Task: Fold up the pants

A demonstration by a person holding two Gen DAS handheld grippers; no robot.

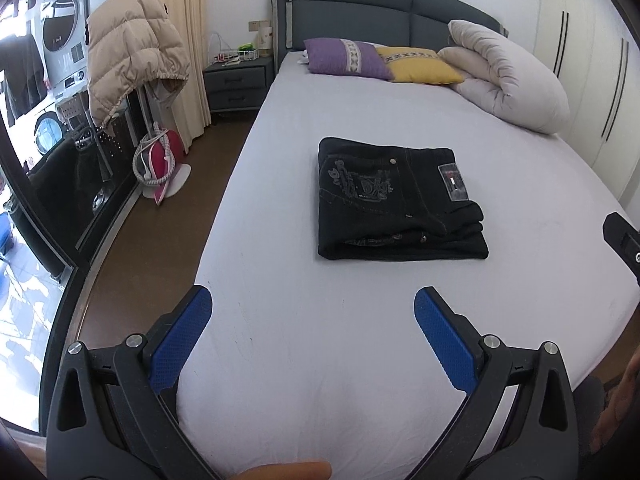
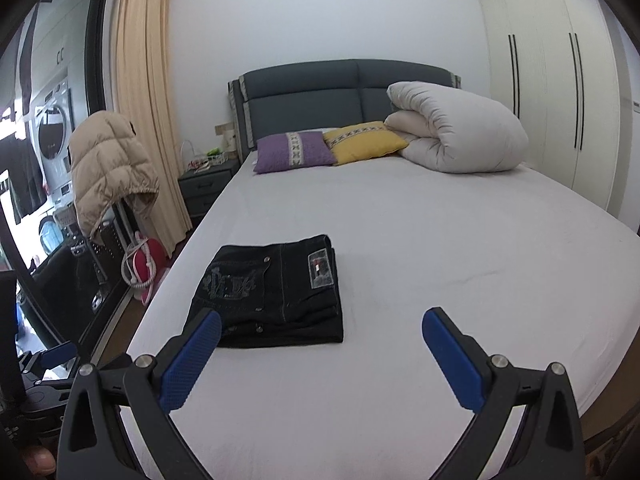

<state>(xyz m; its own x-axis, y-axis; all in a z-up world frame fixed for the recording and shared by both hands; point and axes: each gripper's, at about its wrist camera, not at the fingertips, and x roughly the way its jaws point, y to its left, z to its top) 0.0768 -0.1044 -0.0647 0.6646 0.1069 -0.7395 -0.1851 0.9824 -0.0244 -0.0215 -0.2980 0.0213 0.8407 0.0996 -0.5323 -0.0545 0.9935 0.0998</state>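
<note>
Lying folded on the bed (image 1: 280,320), pants (image 1: 396,200) show an unreadable patch (image 1: 453,182); both tools spread, empty.

Folded pants (image 1: 396,200) on bed (image 1: 360,340) (tongs (image 1: 312,308) spread).

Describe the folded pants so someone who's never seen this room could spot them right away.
Start at the large bed with the pale grey sheet and dark grey padded headboard. The folded black denim pants lie alone mid-mattress, well short of the purple cushion and yellow cushion. They are the only dark item there.
</note>
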